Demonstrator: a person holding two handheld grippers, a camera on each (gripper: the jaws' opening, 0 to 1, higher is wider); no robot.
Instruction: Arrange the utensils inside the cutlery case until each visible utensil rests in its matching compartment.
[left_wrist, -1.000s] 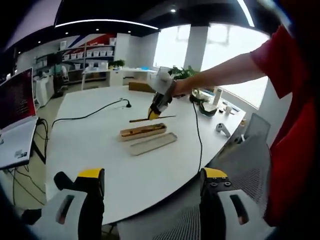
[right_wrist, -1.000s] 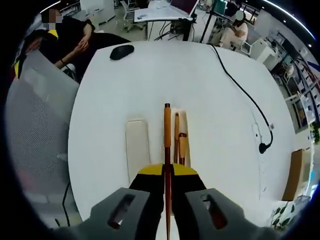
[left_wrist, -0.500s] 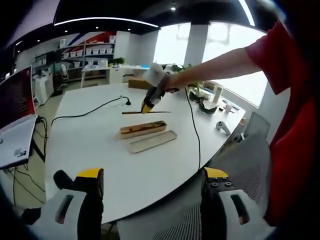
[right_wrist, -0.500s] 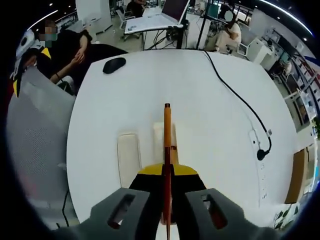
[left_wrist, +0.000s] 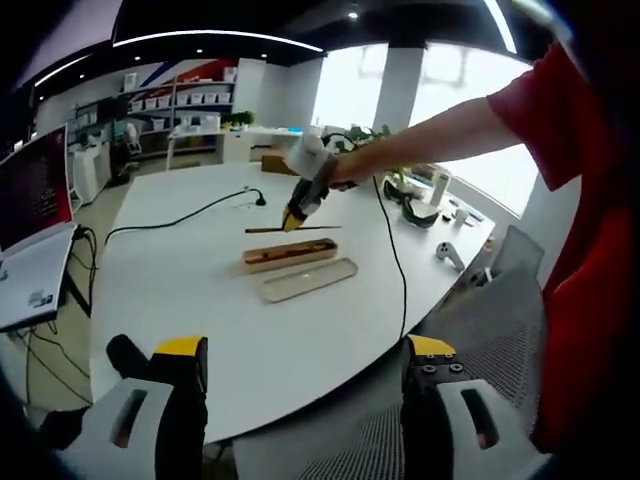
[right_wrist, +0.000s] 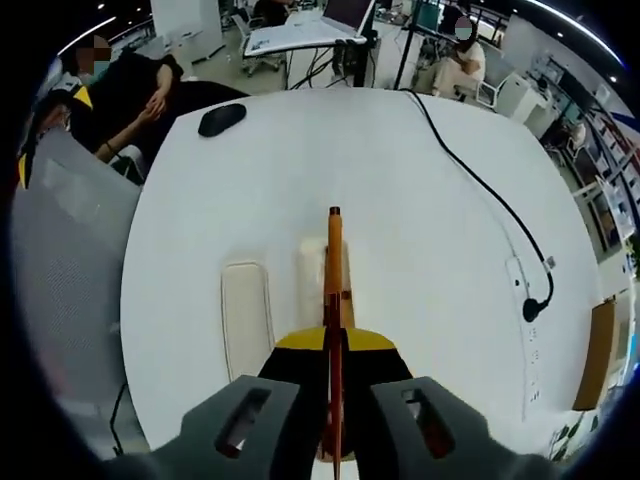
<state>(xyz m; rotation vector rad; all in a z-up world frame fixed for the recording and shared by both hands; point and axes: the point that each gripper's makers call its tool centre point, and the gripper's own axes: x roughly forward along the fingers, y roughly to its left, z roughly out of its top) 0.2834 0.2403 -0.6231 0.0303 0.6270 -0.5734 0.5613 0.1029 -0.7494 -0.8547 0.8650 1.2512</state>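
**mod_kit:** Compared with a second ago, the right gripper (right_wrist: 334, 345) has carried its wooden utensil (right_wrist: 333, 300) up and off the cutlery case (left_wrist: 289, 254) — in the left gripper view that gripper (left_wrist: 294, 216) now hangs above the case instead of right at it.

**benchrat:** Yep. Jaws of the right one are clamped tight on the utensil, which sticks straight out ahead and hides part of the case (right_wrist: 312, 275) below it. Lid (right_wrist: 246, 318) lies flat just beside the case, on the white table (right_wrist: 420, 200).

**mod_kit:** And the left gripper (left_wrist: 305, 365)?

**benchrat:** Jaws spread wide, nothing between them — it's off the near edge of the table (left_wrist: 180, 290), well apart from the case. Something brown lies inside the case, can't tell which piece. A black cable (right_wrist: 480, 185) runs across the far side.
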